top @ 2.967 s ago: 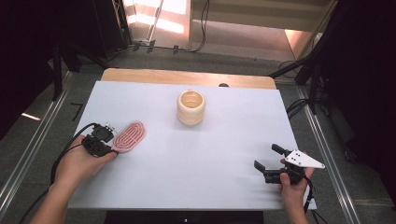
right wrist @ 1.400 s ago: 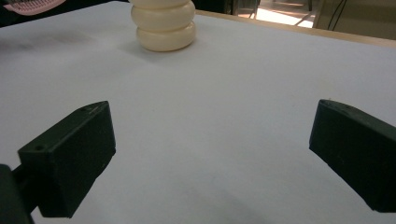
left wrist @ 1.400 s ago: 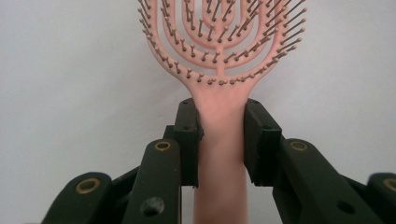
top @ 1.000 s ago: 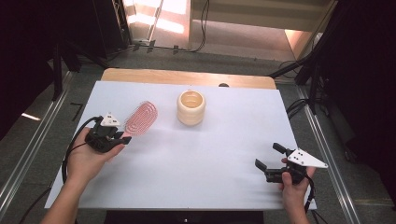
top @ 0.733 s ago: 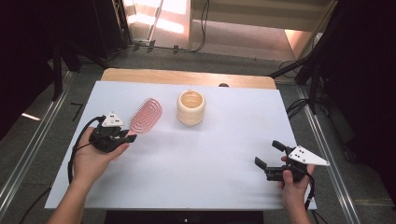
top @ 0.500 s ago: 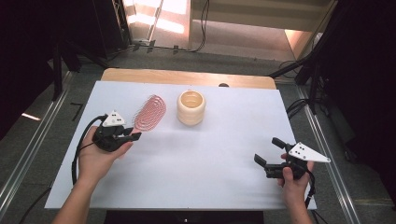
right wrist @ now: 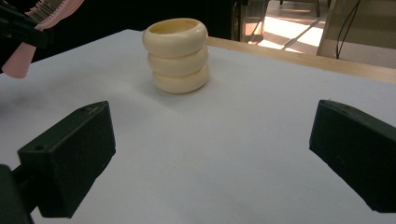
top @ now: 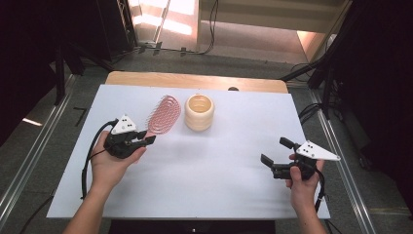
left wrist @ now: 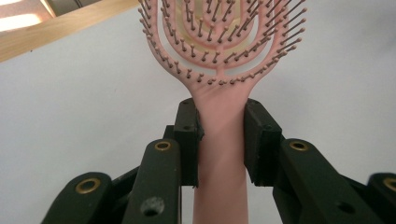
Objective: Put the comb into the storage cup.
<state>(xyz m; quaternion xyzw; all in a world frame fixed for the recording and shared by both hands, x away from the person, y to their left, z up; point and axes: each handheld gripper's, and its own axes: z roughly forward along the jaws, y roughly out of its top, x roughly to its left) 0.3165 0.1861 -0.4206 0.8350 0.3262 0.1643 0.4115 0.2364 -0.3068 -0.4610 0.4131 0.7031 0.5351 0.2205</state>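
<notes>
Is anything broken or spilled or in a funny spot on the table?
Nothing stands out. The pink hairbrush looks whole, gripped by its handle in the left gripper. The cream ribbed holder stands upright on the white table, with nothing spilled. The right gripper is open with nothing between its jaws.

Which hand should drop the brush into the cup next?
Left. Its fingers already clamp the brush by the handle, and the brush head hangs right beside the cup. The right gripper is open, holding nothing, farther from the cup.
</notes>
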